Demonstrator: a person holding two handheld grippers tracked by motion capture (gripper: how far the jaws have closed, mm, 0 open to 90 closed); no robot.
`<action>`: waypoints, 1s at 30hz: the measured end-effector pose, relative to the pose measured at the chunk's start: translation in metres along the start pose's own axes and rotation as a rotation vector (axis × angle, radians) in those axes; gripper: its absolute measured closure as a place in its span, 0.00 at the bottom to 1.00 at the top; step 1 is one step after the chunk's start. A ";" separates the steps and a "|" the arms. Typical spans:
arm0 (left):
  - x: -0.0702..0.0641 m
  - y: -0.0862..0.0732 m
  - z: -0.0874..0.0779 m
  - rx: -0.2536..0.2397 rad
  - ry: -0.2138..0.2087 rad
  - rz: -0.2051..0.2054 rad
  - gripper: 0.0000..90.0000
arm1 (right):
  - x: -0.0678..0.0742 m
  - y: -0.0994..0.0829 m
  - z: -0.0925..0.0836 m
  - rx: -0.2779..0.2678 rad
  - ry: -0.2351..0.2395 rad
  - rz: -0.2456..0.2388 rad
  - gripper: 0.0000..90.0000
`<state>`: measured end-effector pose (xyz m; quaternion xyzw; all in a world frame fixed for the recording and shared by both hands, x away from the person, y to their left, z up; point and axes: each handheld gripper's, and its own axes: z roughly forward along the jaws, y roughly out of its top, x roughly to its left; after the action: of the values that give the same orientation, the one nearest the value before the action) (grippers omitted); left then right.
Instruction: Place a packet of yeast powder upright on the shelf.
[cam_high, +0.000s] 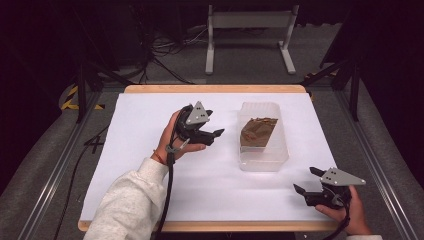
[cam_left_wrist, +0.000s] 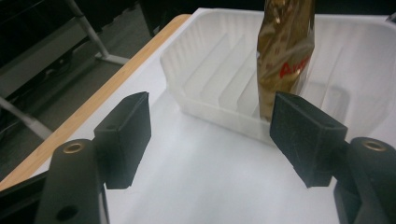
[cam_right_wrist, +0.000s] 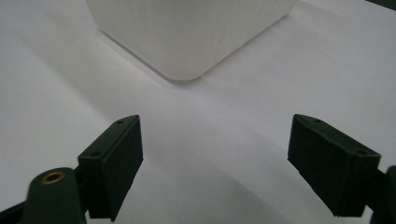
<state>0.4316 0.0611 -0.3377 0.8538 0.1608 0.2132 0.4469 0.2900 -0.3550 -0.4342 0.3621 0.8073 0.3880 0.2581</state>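
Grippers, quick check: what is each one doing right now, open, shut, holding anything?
Left gripper: open, holding nothing, pointed at the clear tub with the brown packet.
Right gripper: open, holding nothing, over the white table cover.

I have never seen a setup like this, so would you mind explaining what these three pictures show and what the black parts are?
There is no robot here: a person holds a hand-operated two-jaw gripper in each hand. The high view looks down on a white table from above. The left gripper hovers beside a clear plastic tray, and the right gripper sits near the table's front corner. The other two pictures come from cameras riding on the grippers, so the black blocks at the bottom are each gripper's own jaws. Both stand open and hold nothing. A gold-brown foil packet with red lettering stands in the tray.
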 end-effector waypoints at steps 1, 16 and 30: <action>-0.001 -0.003 -0.002 0.013 0.011 0.003 0.32 | 0.000 0.000 0.000 0.002 0.000 -0.002 0.21; -0.002 -0.042 -0.020 0.129 0.075 0.001 0.18 | -0.002 -0.003 -0.003 0.003 0.000 0.007 0.21; -0.009 -0.079 -0.046 0.140 0.119 -0.025 0.13 | 0.000 -0.001 -0.001 0.006 -0.001 -0.010 0.21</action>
<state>0.3939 0.1321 -0.3815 0.8666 0.2124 0.2461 0.3786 0.2889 -0.3554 -0.4349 0.3591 0.8102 0.3840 0.2592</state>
